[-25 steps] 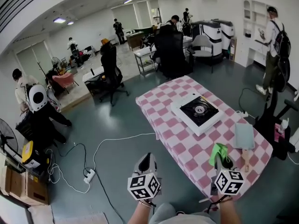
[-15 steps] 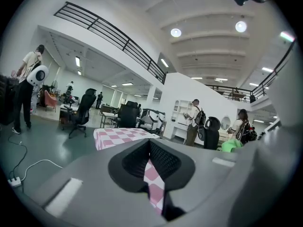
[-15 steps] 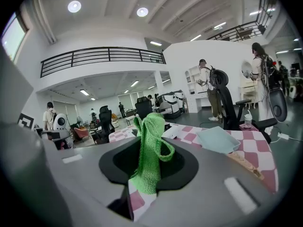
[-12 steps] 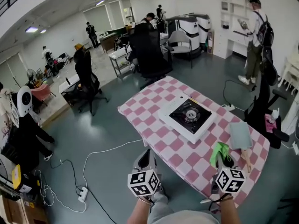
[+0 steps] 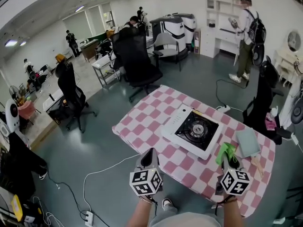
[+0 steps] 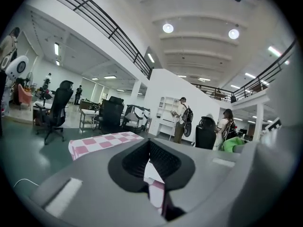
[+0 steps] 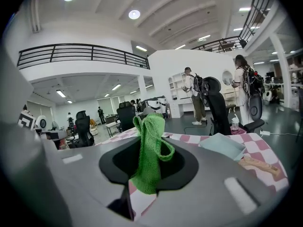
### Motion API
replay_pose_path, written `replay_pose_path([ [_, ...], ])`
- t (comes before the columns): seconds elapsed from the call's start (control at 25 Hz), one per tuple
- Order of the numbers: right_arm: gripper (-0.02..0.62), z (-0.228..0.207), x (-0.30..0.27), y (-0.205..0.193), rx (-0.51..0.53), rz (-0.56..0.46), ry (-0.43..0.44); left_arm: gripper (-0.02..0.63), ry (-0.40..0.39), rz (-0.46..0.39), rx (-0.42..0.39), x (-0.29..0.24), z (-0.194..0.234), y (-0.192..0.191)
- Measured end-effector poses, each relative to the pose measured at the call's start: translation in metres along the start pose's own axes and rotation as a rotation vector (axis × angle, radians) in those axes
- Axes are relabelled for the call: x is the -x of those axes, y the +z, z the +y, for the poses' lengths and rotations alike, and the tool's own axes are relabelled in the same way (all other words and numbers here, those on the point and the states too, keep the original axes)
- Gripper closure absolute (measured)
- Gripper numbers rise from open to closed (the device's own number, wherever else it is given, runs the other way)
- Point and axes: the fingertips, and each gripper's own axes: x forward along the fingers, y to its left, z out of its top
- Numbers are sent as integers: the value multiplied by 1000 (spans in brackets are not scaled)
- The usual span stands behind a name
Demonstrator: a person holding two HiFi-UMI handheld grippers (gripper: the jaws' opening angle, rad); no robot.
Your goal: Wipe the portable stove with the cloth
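**Ana:** Where is the cloth (image 7: 150, 145)?

**Ben:** The right gripper (image 5: 227, 156) has its jaws pinched tight on it. The green cloth sticks up from them, over the near edge of the table (image 5: 142, 122).

**Ana:** And the stove (image 5: 196, 129)?

**Ben:** In the middle of the table, near the cloth but not touching it. I think the wiping has not begun.

**Ana:** The left gripper (image 5: 150, 155)?

**Ben:** Jaws together, holding nothing, by the near edge.

**Ana:** What next?

**Ben:** Probably carry the cloth over, press it flat on the stove top and rub.
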Motion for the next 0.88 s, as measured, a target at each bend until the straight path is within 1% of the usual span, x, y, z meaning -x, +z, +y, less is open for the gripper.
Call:
replay_pose_path([
  [0.12, 495, 7, -11, 4, -13, -10, -46, 606, -47, 19, -3, -27, 10, 6],
  [0.32, 495, 3, -17, 10, -33, -27, -139, 606, -146, 49, -13, -68, 9, 10],
  [0.52, 495, -11, -16, 7, -48, -28, -209, 606, -215, 103, -6, -102, -1, -4],
  [0.68, 495, -31, -20, 1, -73, -25, -241, 606, -245, 130, -13, -121, -14, -15],
  [0.88, 495, -46, -26, 5, -89, -36, -244, 606, -276, 140, -24, -133, -35, -17],
])
